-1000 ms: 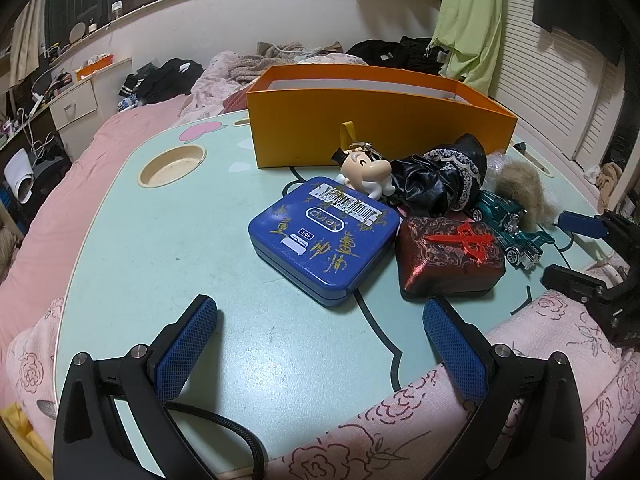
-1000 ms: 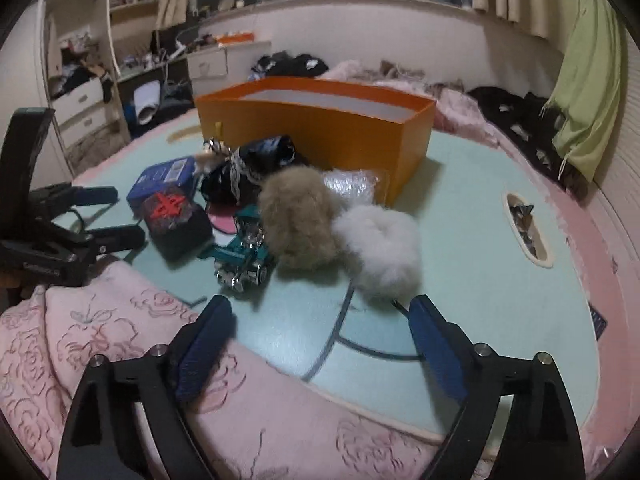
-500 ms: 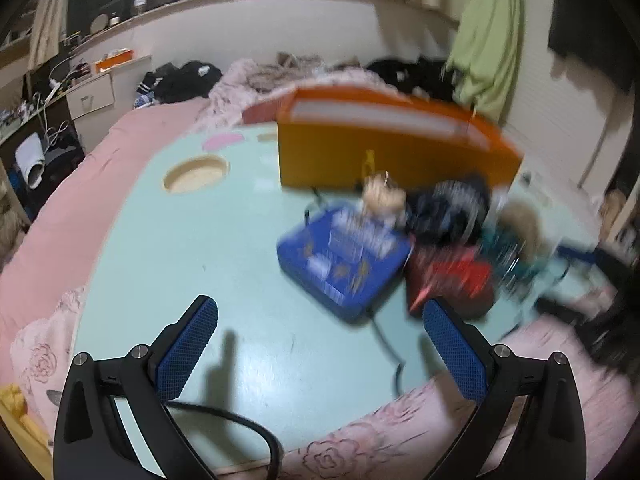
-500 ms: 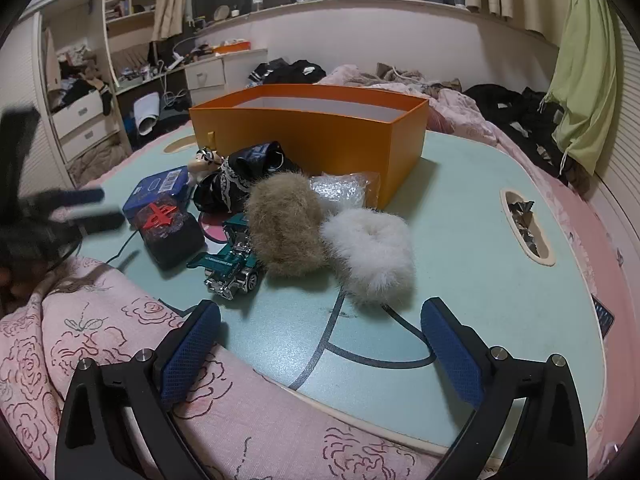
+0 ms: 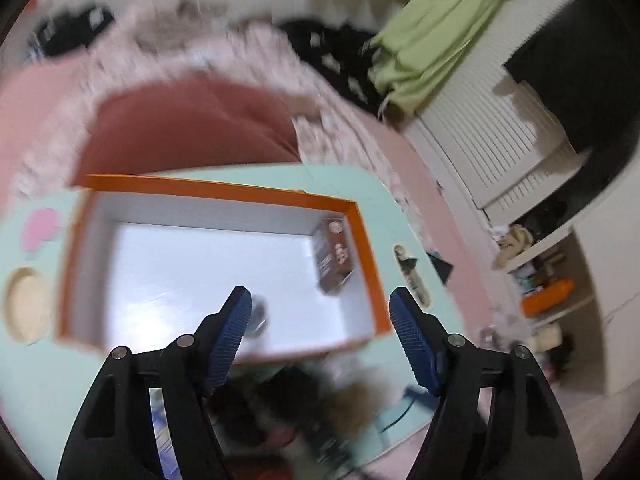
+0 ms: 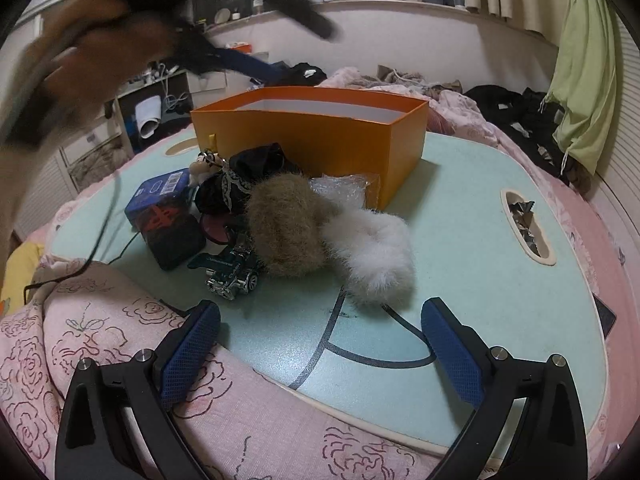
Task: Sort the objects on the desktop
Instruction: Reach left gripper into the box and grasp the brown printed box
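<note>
In the left wrist view, blurred by motion, my left gripper [image 5: 320,312] hangs over the orange box [image 5: 224,192] and looks down at its white floor. Its jaws are closing, with nothing clearly between the blue pads. A brown carton [image 5: 334,256] lies in the box's right corner. From the right wrist view the left gripper [image 6: 300,51] and a person's hand [image 6: 92,40] are a blur above the orange box [image 6: 320,136]. My right gripper [image 6: 320,320] stands open and holds nothing, at the table's near edge, short of the white fur ball [image 6: 372,252].
On the mint table [image 6: 460,240] in front of the box lie a brown fur ball [image 6: 288,224], toy car [image 6: 232,268], dark red box [image 6: 172,240], blue tin [image 6: 160,192], black lace cloth [image 6: 244,176] and bubble wrap [image 6: 344,188]. A pink quilt [image 6: 120,340] covers the near edge.
The left gripper has risen from the table's near edge and swung over the orange box, and its jaws have narrowed. The right gripper kept its place, its jaws slightly wider than a second ago.
</note>
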